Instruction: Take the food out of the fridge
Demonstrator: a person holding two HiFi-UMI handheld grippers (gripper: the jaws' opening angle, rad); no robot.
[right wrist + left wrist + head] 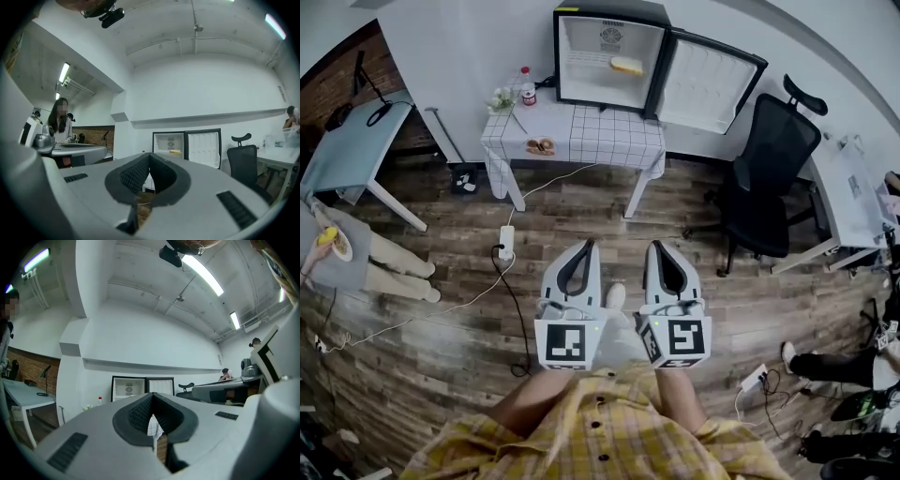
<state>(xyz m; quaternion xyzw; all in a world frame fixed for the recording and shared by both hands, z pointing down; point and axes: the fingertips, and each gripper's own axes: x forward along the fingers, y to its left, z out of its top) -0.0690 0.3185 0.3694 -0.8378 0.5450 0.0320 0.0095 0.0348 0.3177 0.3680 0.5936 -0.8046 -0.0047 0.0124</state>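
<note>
A small black fridge (609,56) stands on a table with a grid-pattern cloth (581,136) against the far wall. Its door (705,82) hangs open to the right. A pale yellow piece of food (626,66) lies on the fridge shelf, and the right gripper view shows the food (175,151) too. My left gripper (589,246) and right gripper (654,246) are side by side close to my body, over the wooden floor and well short of the table. Both point level at the fridge (127,389), shut and with nothing in them.
A plate of pastries (540,145), a bottle (527,89) and flowers (501,98) share the table. A black office chair (769,178) stands right of it. A power strip with cables (506,242) lies on the floor ahead. A seated person (356,253) is at the left.
</note>
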